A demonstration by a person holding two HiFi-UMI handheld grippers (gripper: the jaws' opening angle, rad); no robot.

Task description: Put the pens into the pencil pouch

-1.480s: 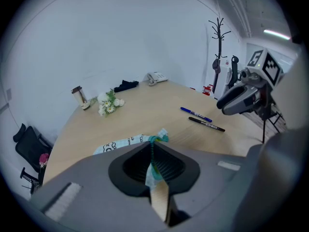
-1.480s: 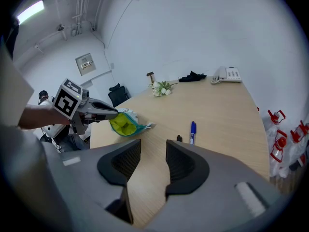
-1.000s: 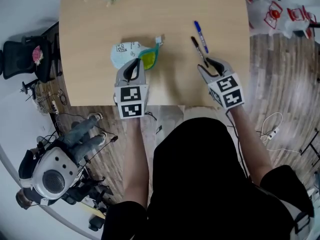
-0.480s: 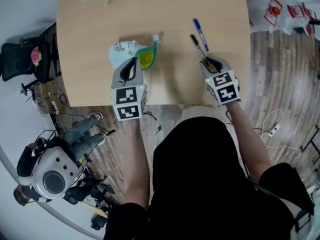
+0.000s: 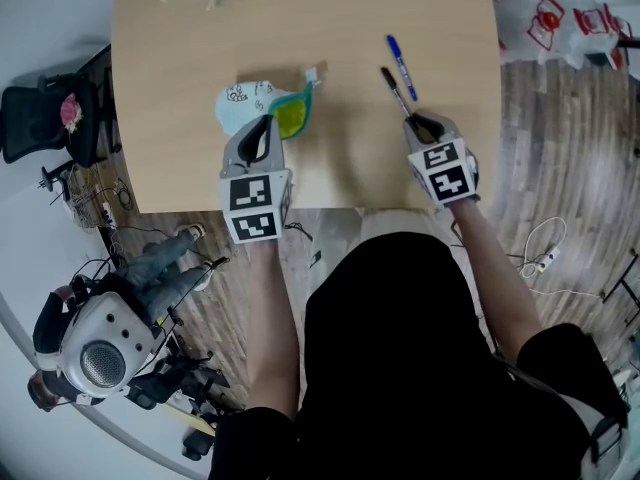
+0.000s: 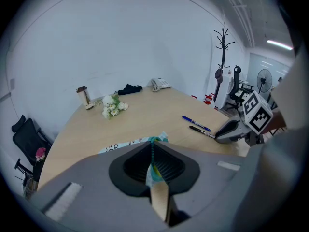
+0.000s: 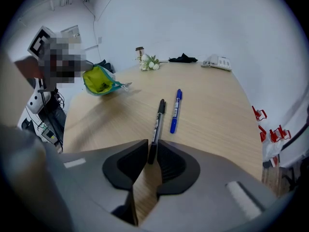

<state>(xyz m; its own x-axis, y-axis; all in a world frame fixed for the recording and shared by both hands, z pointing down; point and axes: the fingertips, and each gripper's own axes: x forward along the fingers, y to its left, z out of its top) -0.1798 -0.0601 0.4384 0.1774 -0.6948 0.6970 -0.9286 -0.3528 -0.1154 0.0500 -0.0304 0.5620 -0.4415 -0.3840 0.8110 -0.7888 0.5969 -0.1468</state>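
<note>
Since a sec ago, the right gripper (image 5: 415, 120) has sunk a bit onto the near end of the black pen (image 5: 395, 90). Its jaws have just been closing: wide apart back then, narrow now. Pens, pouch (image 5: 250, 103) and left gripper (image 5: 268, 120) haven't budged afaict.

Rn the right gripper view shows the jaws pinched on the black pen's end, right at the tips. The pen's still flat on the table (image 5: 200, 48), w/ the rest of it sticking out ahead. The blue pen (image 5: 402, 66) lies just beside it on the right, not touching. The left gripper's jaws are together, clamped on the pouch's teal edge. The pouch sits on the table well left of the pens, yellow lining showing.
</note>
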